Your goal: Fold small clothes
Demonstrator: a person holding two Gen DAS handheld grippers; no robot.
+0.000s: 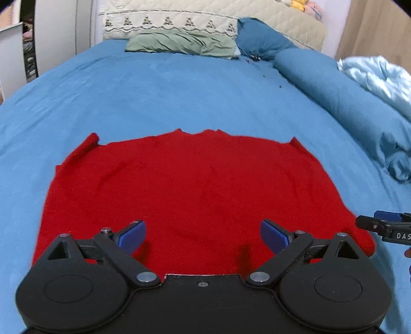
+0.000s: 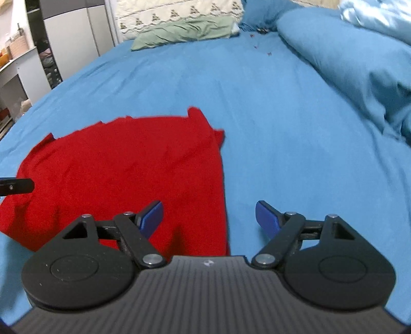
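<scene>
A small red knit garment [image 1: 200, 185] lies spread flat on the blue bed sheet [image 1: 179, 90], its near edge toward me. It also shows in the right wrist view [image 2: 123, 164]. My left gripper [image 1: 203, 235] is open and empty, hovering over the garment's near edge. My right gripper [image 2: 209, 218] is open and empty, straddling the garment's right edge, its left finger over red cloth and its right finger over the sheet. The right gripper's tip shows at the right side of the left wrist view [image 1: 380, 226]. The left gripper's tip shows at the left in the right wrist view [image 2: 18, 186].
A green pillow [image 1: 182, 42] and a cream quilted headboard cover [image 1: 179, 20] lie at the far end. A rolled blue duvet [image 1: 346, 102] and a pale blue blanket [image 1: 380, 74] run along the right. Shelving and a cabinet [image 2: 69, 38] stand to the left.
</scene>
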